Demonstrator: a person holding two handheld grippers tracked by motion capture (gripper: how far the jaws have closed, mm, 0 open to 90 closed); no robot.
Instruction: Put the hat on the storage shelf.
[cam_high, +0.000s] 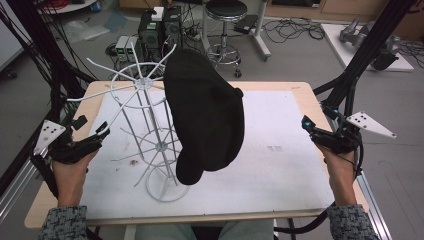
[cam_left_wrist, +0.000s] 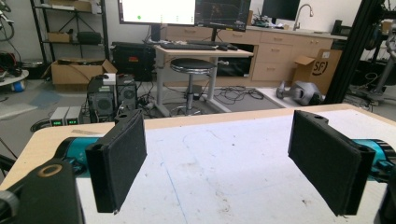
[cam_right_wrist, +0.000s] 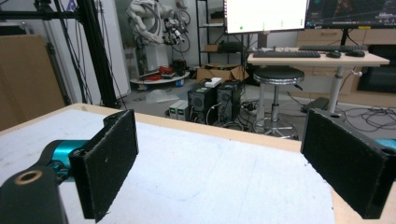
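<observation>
The right hand-held gripper (cam_high: 306, 123) sits low at the right edge of the surface (cam_high: 280, 150), jaws spread wide with nothing between them; in its own view the two black pads (cam_right_wrist: 107, 163) frame bare white sheet and the room beyond. The left hand-held gripper (cam_high: 100, 131) rests at the left edge, also released and empty, its pads (cam_left_wrist: 119, 161) well apart over the sheet.

The hat (cam_high: 205, 117), a black knitted one, hangs on the white wire rack (cam_high: 150, 150) in the middle of the surface, draped over an upper arm of the rack and sagging down its right side to near the base ring. Judged from how things lie, the hanging looks done: the hat is carried by the rack alone and neither hand-held gripper touches it (whether it sits securely on the wire cannot be told from above). What may be left is little more than pulling the hands clear.

The hat lies between the two hand-held grippers, well apart from both. The left one is near the rack's outer wires but not touching them; the right one is farther off, with open sheet between it and the hat.
</observation>
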